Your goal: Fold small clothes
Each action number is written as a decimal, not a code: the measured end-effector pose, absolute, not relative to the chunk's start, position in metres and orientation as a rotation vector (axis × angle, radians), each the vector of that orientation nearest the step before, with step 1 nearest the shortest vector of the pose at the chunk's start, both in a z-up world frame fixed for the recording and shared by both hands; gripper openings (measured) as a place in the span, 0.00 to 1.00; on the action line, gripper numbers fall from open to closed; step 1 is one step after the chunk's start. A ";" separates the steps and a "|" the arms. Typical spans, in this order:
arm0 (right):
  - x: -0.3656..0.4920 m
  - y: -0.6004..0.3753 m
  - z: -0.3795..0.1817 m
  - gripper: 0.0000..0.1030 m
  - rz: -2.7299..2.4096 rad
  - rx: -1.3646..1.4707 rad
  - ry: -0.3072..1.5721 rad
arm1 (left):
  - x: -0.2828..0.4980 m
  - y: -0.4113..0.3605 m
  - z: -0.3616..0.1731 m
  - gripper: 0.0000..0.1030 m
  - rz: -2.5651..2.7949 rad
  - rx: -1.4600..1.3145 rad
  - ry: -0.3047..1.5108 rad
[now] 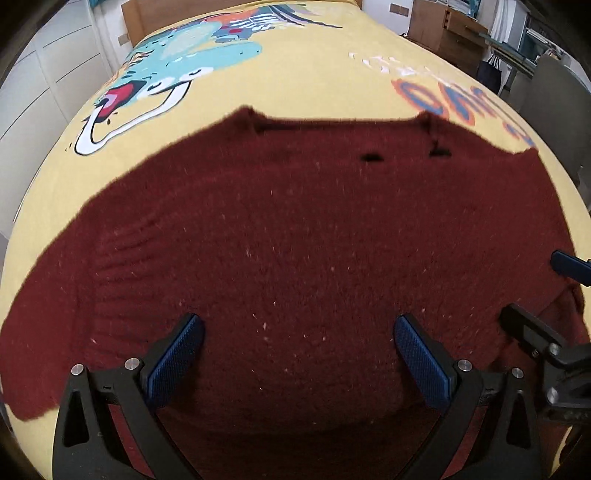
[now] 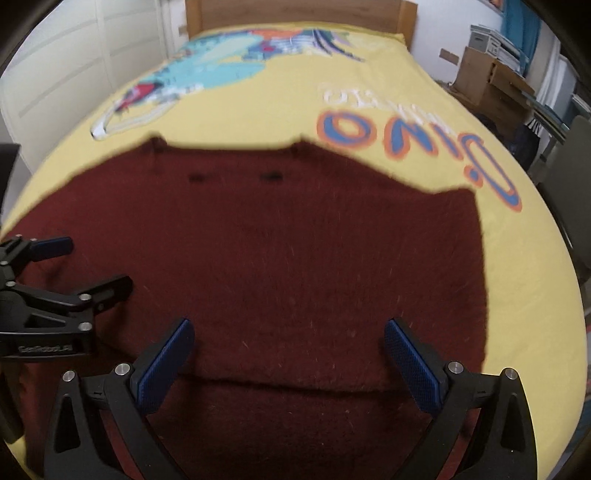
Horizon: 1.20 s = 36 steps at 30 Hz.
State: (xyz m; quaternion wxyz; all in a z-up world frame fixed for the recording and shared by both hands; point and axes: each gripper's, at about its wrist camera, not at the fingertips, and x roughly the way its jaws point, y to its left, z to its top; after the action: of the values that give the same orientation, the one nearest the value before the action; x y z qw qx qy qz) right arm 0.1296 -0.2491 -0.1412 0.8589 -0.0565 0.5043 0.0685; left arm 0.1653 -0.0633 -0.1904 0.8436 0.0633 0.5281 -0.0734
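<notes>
A dark red fuzzy sweater [image 1: 288, 229] lies flat on the yellow bedspread [image 1: 317, 74], neckline at the far side. In the left wrist view one sleeve runs out to the lower left. The right wrist view shows the sweater [image 2: 295, 258] with a straight right edge and a fold line across it near the fingers. My left gripper [image 1: 299, 321] hovers open over the sweater's middle, with nothing between its blue pads. My right gripper [image 2: 290, 325] is open too and holds nothing. Each gripper shows in the other's view: the right gripper [image 1: 535, 288] at the right edge, the left gripper [image 2: 96, 262] at the left.
The bedspread carries a dinosaur print [image 2: 207, 74] and blue-orange lettering [image 2: 406, 144]. A wooden headboard [image 2: 295, 14] stands at the far end. White cupboard doors [image 1: 55, 74] line the left side. Cardboard boxes and shelves [image 2: 491, 81] and a dark bag [image 1: 489, 74] crowd the right.
</notes>
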 end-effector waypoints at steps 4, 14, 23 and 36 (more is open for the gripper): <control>0.129 -0.263 -0.158 0.99 0.132 -0.126 1.049 | 0.163 -0.053 -0.187 0.99 -0.149 0.137 1.106; 0.128 -0.318 -0.159 0.99 0.071 -0.062 1.061 | 0.153 -0.010 -0.197 0.99 -0.127 0.108 1.117; 0.125 -0.311 -0.167 1.00 0.079 -0.072 1.065 | 0.158 -0.015 -0.199 0.99 -0.108 0.129 1.113; 0.102 -0.302 -0.118 1.00 0.107 -0.126 1.106 | 0.167 0.028 -0.136 0.99 -0.164 -0.028 1.134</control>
State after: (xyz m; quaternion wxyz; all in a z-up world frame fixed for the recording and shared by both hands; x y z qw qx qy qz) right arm 0.1021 -0.3016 -0.1179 0.8476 -0.0597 0.5248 0.0506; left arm 0.1669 0.0285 -0.1361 0.8402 -0.0130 0.5365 -0.0777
